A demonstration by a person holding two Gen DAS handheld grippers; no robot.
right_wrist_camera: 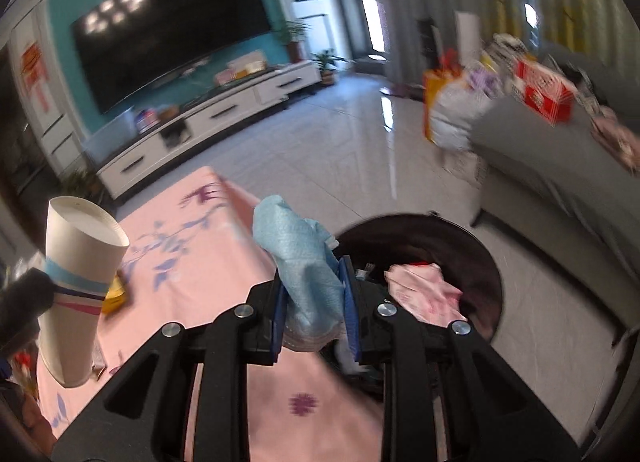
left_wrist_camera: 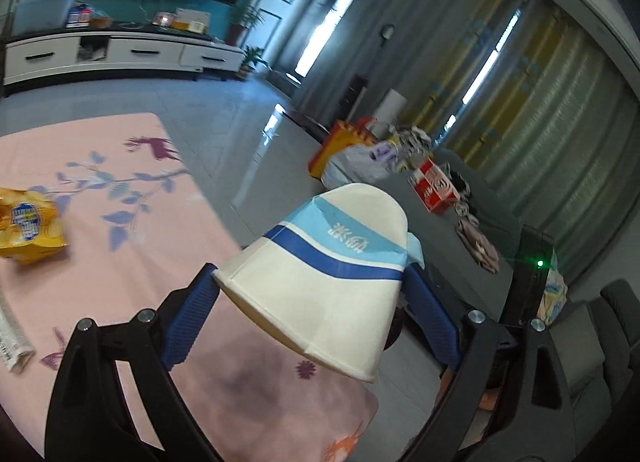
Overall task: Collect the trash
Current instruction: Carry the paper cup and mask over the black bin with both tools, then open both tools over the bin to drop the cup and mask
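Snack bag: a yellow snack bag [left_wrist_camera: 30, 224] lay at the far left of the surface [left_wrist_camera: 168, 222], which was draped in a pink cloth printed with blue branches and purple flowers.

Wrapper: a white printed wrapper [left_wrist_camera: 12, 336] sat at the left edge of the cloth, below the bag.

Left tongs: the left tongs [left_wrist_camera: 310, 302] were clenched on a paper cup [left_wrist_camera: 324, 262], blue pads pressed against both of its sides.

Paper cup: white with light and dark blue bands, it was held tilted above the right end of the surface; the right wrist view showed the same cup [right_wrist_camera: 78, 286] raised over the cloth, its open mouth upward.

Right tongs: the right tongs [right_wrist_camera: 316, 312] were grasping a crumpled light blue cloth wipe [right_wrist_camera: 304, 262], pinched between the blue pads, the loose end standing up above them.

Trash bin: a dark round trash bin [right_wrist_camera: 480, 258] stood on the tiled floor just beside the right end of the surface, with a pink crumpled wrapper [right_wrist_camera: 424, 292] lying inside it; the wipe was held near its left rim.

Sofa: a grey sofa [right_wrist_camera: 560, 166] at the right carried a red box [right_wrist_camera: 544, 92], with filled bags [right_wrist_camera: 452, 110] on the floor beside it.
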